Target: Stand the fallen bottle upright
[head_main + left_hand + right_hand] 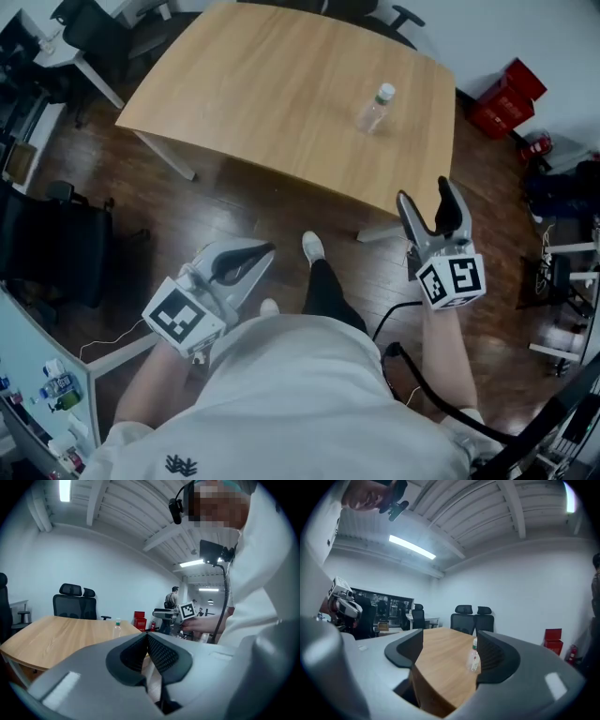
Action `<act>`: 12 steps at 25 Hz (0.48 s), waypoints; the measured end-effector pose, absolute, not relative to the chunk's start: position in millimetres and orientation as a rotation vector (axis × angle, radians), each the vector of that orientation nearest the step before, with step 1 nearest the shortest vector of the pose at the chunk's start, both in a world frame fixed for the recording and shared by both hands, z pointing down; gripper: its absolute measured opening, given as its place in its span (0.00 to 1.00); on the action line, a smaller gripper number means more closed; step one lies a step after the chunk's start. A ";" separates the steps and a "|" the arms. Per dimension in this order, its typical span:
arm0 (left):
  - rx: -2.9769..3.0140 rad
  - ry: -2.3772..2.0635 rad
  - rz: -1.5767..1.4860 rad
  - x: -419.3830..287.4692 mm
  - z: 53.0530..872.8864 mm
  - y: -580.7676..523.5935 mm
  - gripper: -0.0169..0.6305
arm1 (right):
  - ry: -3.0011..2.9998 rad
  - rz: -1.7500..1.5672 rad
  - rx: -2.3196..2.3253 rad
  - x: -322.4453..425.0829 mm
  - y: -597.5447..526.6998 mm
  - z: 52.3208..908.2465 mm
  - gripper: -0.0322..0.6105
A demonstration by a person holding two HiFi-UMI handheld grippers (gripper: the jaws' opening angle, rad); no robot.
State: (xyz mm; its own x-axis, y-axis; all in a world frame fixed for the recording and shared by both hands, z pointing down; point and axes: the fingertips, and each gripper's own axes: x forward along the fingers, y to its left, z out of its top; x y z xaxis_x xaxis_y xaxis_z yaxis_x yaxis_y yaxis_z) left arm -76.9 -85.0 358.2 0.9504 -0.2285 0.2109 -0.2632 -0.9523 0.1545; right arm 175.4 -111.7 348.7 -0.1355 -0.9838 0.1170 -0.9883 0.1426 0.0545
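Observation:
A clear plastic bottle (374, 110) with a white cap stands upright on the wooden table (272, 84), near its right side. It shows small in the left gripper view (117, 627) and between the jaws' lines of sight in the right gripper view (474, 658), well beyond the fingertips. My right gripper (424, 192) is held off the table's near edge, open and empty (450, 639). My left gripper (265, 251) hangs lower over the floor to the left, its jaws closed together with nothing between them (146, 637).
Black office chairs stand behind the table (471, 616) and at the left (47, 248). Red crates (506, 98) sit on the floor beyond the table's right corner. A black cable (412, 375) trails by my right arm. My feet (312, 247) are near the table's edge.

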 end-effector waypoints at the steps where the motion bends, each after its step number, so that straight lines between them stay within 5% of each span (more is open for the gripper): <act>1: 2.916 -0.342 0.285 -81.9 361.1 -76.0 0.03 | -2.262 0.079 1.983 164.1 -88.2 347.3 0.60; 12: 2.953 -0.198 0.284 -85.3 358.6 40.5 0.03 | -2.260 0.237 1.961 94.8 105.0 353.2 0.60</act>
